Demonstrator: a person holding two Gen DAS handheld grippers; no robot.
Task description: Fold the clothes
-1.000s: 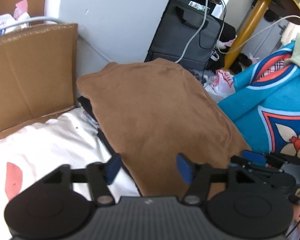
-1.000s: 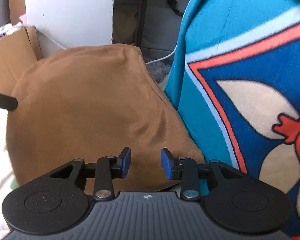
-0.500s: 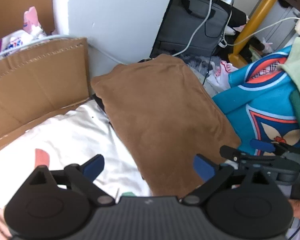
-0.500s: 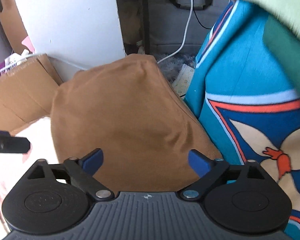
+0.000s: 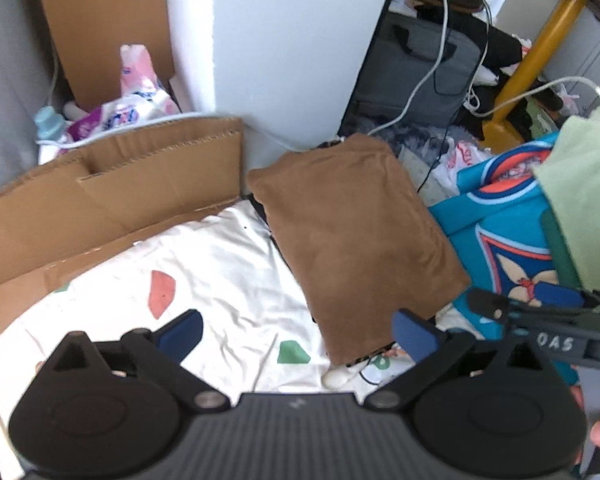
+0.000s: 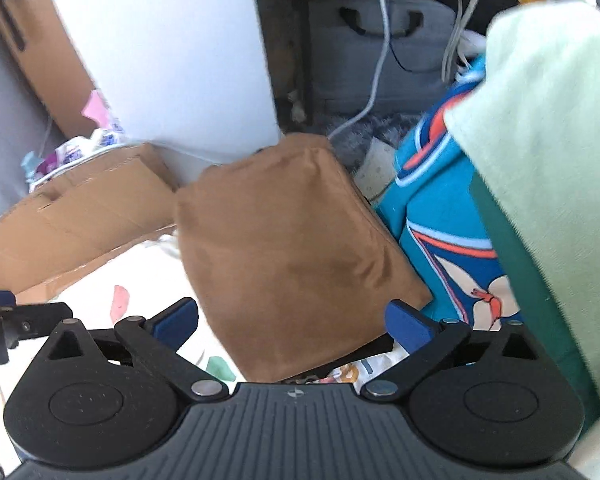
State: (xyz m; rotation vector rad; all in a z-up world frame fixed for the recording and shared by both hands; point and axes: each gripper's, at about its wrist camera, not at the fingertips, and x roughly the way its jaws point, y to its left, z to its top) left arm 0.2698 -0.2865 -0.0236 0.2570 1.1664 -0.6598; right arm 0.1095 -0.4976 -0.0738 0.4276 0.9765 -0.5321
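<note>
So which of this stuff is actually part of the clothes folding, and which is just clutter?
Part of the job:
folded brown garment
pale green garment
white patterned sheet

Lying about:
cardboard box
grey laptop bag
white cables
yellow table leg

White sheet (image 5: 236, 264) with pink and green patches is the work surface. Folded brown garment (image 5: 352, 232) lies flat on it, over a dark item at its edge. Cardboard (image 5: 112, 192) borders the sheet's far-left side; blue patterned cloth (image 5: 496, 236) just right of the garment.

Black left gripper (image 5: 296, 330) and right gripper (image 6: 292, 320); blue pads; round silver screws; ribbed grey housing
</note>
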